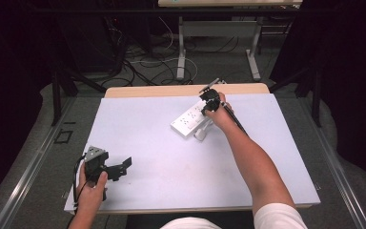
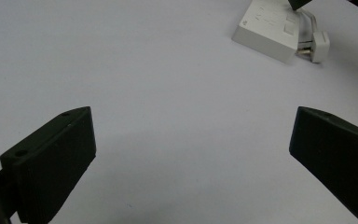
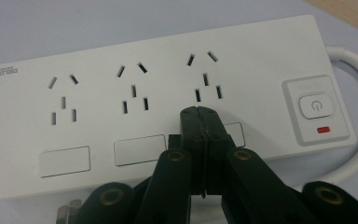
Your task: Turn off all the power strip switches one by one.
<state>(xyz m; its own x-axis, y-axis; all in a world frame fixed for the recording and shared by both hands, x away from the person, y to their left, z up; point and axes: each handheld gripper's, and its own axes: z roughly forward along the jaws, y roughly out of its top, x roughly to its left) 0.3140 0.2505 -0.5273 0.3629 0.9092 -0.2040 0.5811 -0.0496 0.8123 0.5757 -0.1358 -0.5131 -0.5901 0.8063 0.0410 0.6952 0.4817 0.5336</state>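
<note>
Right gripper view looks down on the white power strip [image 3: 168,98], lying flat mid-table: rigid, smooth plastic, likely light and apt to slide, best gripped across its long edges. The right gripper [image 3: 199,112] is closed, tips over its face; the left gripper [image 2: 191,154] gapes, empty.

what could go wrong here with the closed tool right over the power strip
1. The right tool, its jaws shut, sits over the power strip beside the third socket, well left of the power button. Pressing down here would likely miss the switch.
2. The strip lies loose on the table, and the left tool is open and far from it, so a push may slide it.
3. Its white plug and cable lie alongside and could snag.
</note>
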